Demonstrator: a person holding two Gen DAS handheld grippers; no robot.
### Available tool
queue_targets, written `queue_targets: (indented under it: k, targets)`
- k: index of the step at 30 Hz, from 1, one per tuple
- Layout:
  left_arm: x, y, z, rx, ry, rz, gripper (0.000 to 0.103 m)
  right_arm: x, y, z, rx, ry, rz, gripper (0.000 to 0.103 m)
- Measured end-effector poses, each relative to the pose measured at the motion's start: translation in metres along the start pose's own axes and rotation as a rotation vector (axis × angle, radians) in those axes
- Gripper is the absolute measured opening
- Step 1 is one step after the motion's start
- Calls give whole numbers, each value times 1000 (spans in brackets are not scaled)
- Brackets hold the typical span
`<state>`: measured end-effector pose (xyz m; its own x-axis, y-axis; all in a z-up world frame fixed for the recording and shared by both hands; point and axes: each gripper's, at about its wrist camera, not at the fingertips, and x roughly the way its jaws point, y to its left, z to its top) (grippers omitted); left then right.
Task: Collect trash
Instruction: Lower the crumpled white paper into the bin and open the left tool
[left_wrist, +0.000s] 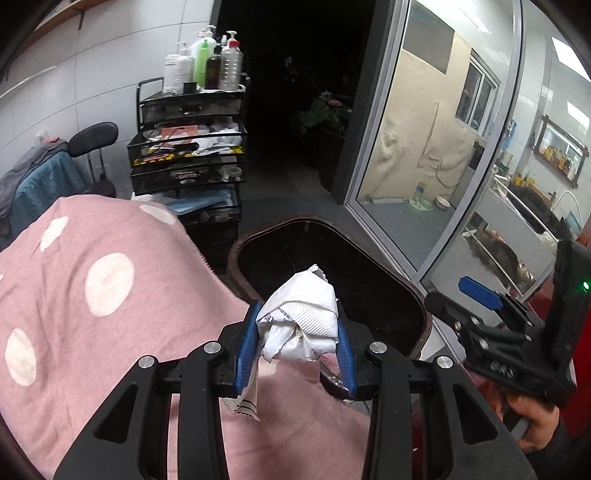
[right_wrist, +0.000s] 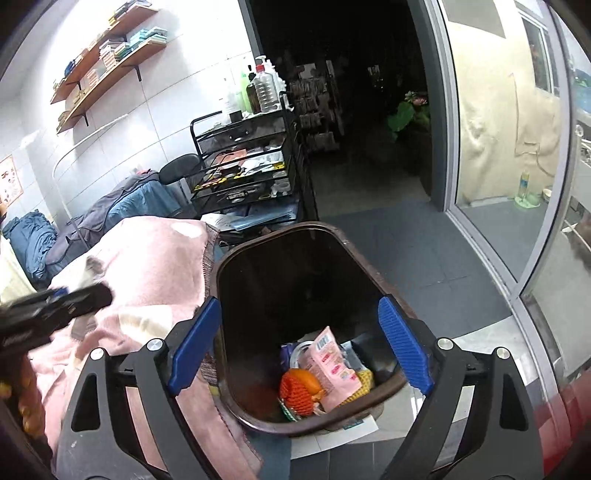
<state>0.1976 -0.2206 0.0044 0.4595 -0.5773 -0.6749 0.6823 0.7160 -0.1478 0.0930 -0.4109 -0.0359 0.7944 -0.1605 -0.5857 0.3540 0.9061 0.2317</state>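
Two grippers are in play, and we're right over the bin. Our left gripper (left_wrist: 299, 332) has its blue pads clamped on a crumpled white wrapper (left_wrist: 301, 317), which sits just at the near rim of the dark brown bin (left_wrist: 413, 295). Faint dark print runs along one fold of the wrapper, too small for us to read, and a strip with black lines hangs from its lower left.

Our right gripper (right_wrist: 301, 347) stands wide open with nothing between its blue pads, looking straight down into the same bin (right_wrist: 221, 266). At the bottom we see a pink packet (right_wrist: 334, 371) with red lettering we can't make out, an orange netted item (right_wrist: 295, 391) to its left and something yellow (right_wrist: 365, 380) to its right.

From the left camera, the right gripper (left_wrist: 480, 295) shows at the right edge, a hand (left_wrist: 535, 417) below it; white digits on its black body are upside down and unclear to us.

A pink blanket with white dots (left_wrist: 110, 288) lies left of the bin. Farther off, a black mesh trolley (left_wrist: 188, 147) carries pump bottles (left_wrist: 203, 59), labels unreadable.
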Motion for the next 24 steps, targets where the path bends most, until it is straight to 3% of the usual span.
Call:
queue_targets:
  k: [8, 12, 16, 24]
  targets:
    - [34, -25, 10, 62, 57, -17, 43, -16, -21, -9, 43, -13, -52, 89]
    - [36, -33, 9, 76, 41, -13, 77, -20, -29, -11, 64, -21, -71, 90]
    - [29, -35, 8, 96, 5, -4, 93, -22, -34, -14, 77, -29, -88, 91]
    - [-10, -22, 0, 39, -100, 48, 97, -24, -33, -17, 78, -43, -87, 93]
